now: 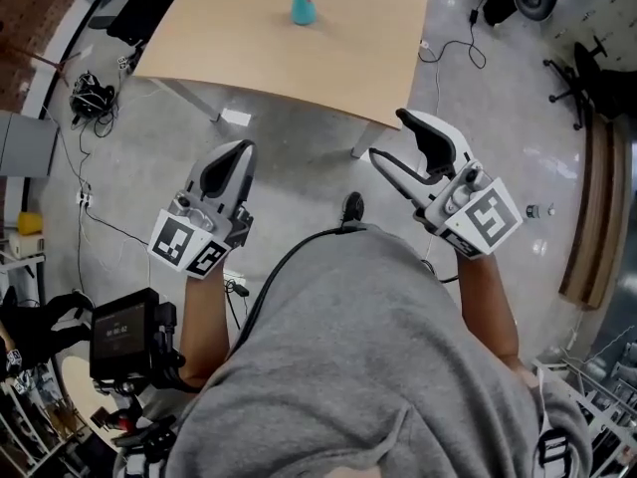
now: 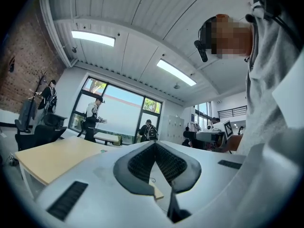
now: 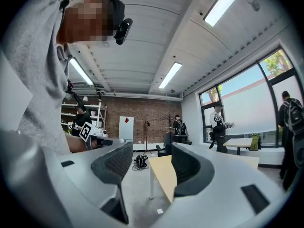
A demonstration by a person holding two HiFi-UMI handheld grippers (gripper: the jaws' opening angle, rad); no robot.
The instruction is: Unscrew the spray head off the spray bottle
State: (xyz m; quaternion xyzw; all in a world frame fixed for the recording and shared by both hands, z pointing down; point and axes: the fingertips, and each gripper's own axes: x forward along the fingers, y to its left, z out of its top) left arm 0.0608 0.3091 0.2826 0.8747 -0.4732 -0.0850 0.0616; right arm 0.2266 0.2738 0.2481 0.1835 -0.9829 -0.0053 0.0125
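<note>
A small teal spray bottle (image 1: 303,4) with a pink spray head stands upright on the far part of the light wooden table (image 1: 328,58) in the head view. Both grippers hang over the floor, well short of the table. My left gripper (image 1: 227,161) is shut with nothing in it; its dark pads meet in the left gripper view (image 2: 155,148). My right gripper (image 1: 398,139) is open and empty, with a clear gap between its pads (image 3: 149,163). The bottle does not show in either gripper view.
The table's near edge and its metal legs (image 1: 361,145) lie just ahead of the grippers over grey floor. Cables (image 1: 453,43) and office chairs (image 1: 587,73) are at the right, more cables and gear (image 1: 92,96) at the left. Several people stand by the windows (image 3: 218,126).
</note>
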